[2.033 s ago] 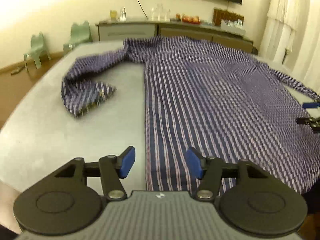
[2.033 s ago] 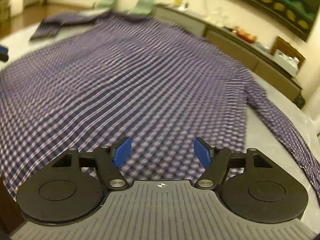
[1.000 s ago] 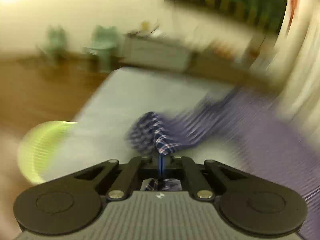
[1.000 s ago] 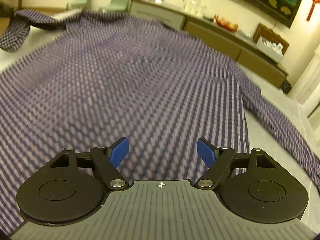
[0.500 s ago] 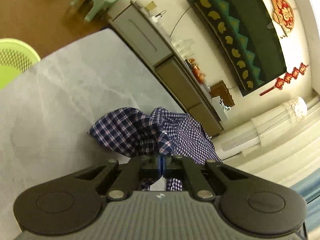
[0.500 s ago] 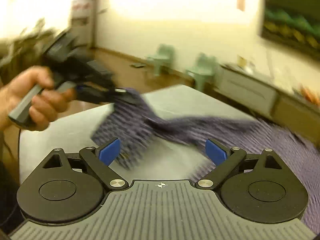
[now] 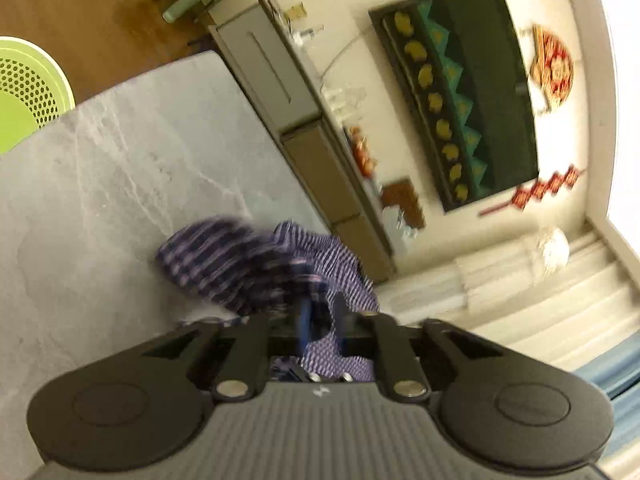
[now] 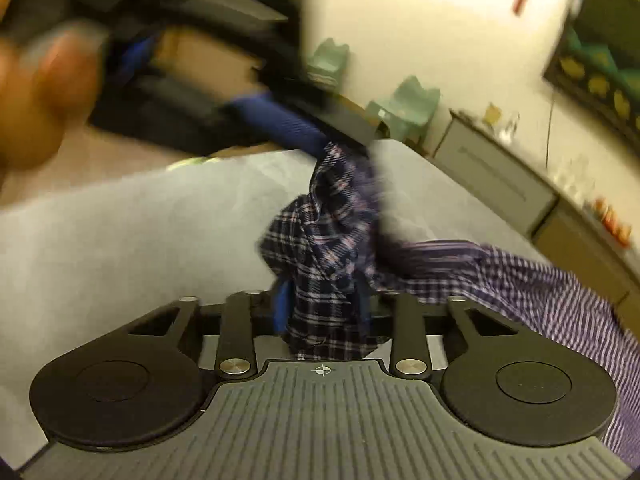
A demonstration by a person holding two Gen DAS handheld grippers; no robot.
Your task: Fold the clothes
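A blue plaid shirt [image 8: 540,280] lies on the grey table [image 8: 120,240]. Its sleeve [image 8: 332,240] is lifted and bunched between both grippers. My left gripper [image 7: 320,320] is shut on the sleeve cloth [image 7: 240,264], with a narrow gap between the jaws; it also shows blurred in the right wrist view [image 8: 304,136], pinching the sleeve's upper end. My right gripper [image 8: 322,308] is closed on the sleeve's lower part, cloth filling the space between its blue pads.
A green perforated basket [image 7: 24,88] stands on the floor past the table's left edge. A grey sideboard [image 7: 304,120] with small items runs along the wall behind the table. Green chairs [image 8: 404,104] stand beyond the far corner.
My left gripper closed on the sleeve and lifted it off the table. My right gripper swung left to the sleeve and closed on it from open.
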